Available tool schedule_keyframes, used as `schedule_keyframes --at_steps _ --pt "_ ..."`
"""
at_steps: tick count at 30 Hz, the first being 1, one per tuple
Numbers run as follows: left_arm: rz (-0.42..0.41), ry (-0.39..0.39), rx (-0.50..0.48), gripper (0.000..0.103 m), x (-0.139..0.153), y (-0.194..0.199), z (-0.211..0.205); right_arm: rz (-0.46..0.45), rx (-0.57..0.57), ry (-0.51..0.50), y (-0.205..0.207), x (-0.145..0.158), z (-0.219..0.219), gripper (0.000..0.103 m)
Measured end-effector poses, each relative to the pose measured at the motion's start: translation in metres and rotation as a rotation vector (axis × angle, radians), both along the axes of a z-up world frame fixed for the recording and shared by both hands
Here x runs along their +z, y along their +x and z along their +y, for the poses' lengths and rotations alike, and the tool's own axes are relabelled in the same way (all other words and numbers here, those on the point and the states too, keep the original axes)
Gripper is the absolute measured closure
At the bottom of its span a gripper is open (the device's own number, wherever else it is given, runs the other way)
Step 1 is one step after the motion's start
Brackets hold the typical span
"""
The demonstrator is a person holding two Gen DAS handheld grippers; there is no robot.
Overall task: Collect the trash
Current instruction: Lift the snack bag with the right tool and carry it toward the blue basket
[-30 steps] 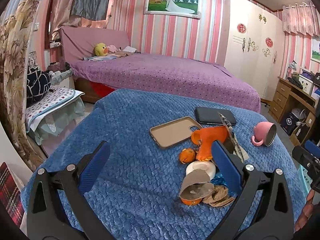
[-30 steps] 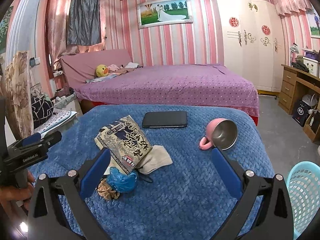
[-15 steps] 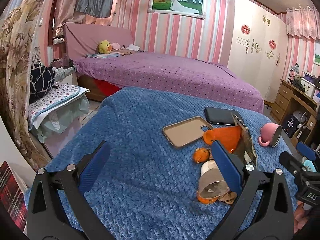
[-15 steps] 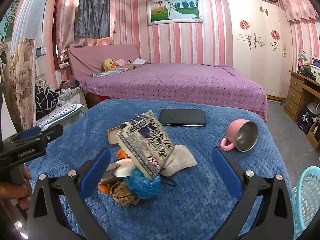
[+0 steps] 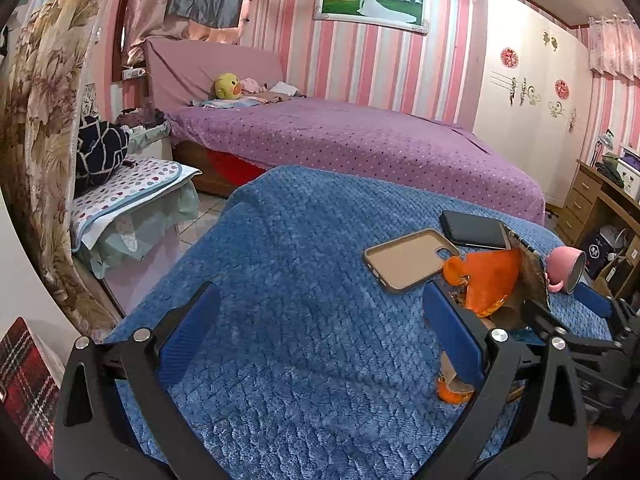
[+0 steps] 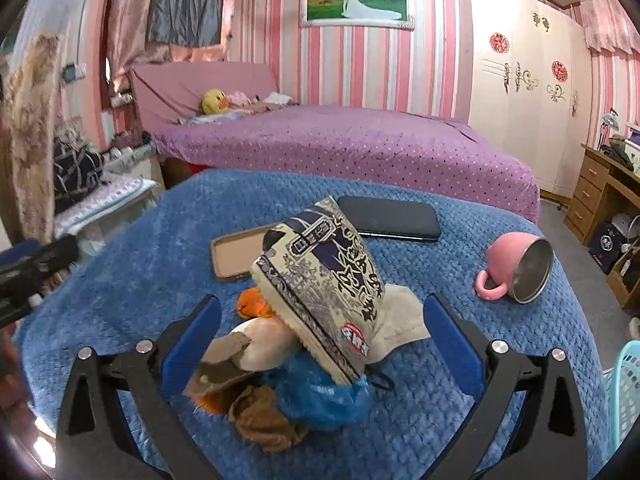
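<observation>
My right claw [image 6: 322, 344] is spread wide around the trash heap on the blue blanket [image 6: 160, 264], so the blue pads can close from both sides. The snack bag [image 6: 324, 280] leans upright on the blue wad [image 6: 320, 396] and brown scraps [image 6: 264, 420], nearest me. My left claw [image 5: 320, 336] hangs wide and empty over bare blanket, left of the heap, likely kept clear. The phone [image 6: 390, 218] and pink cup [image 6: 516, 270] lie farther off; I judge they stay.

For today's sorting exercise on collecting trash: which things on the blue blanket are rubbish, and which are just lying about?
Rubbish:
printed snack bag
blue plastic wad
orange peel
brown paper scraps

Lying about:
black phone
phone case
pink cup
</observation>
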State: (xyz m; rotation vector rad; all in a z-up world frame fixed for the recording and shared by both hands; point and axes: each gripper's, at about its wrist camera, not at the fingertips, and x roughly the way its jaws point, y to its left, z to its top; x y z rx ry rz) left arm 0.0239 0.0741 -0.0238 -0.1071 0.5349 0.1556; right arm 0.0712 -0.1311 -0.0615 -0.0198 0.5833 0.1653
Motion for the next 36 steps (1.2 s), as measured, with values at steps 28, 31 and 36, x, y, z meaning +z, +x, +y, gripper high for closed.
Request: schedule_keyframes --at_steps 28,31,36 --pt "0.032 0.051 -0.277 0.005 -0.017 0.009 -0.118 -0.155 -0.100 0.040 -0.030 0.052 -0.118 0.100" --pt "0.027 0.078 -0.337 0.005 -0.018 0.008 -0.148 -0.157 -0.118 0.050 -0.034 0.054 -0.137 0.100" --pt "0.056 0.062 -0.366 0.005 -0.021 0.011 -0.171 -0.150 -0.124 0.092 -0.039 0.055 -0.162 0.100"
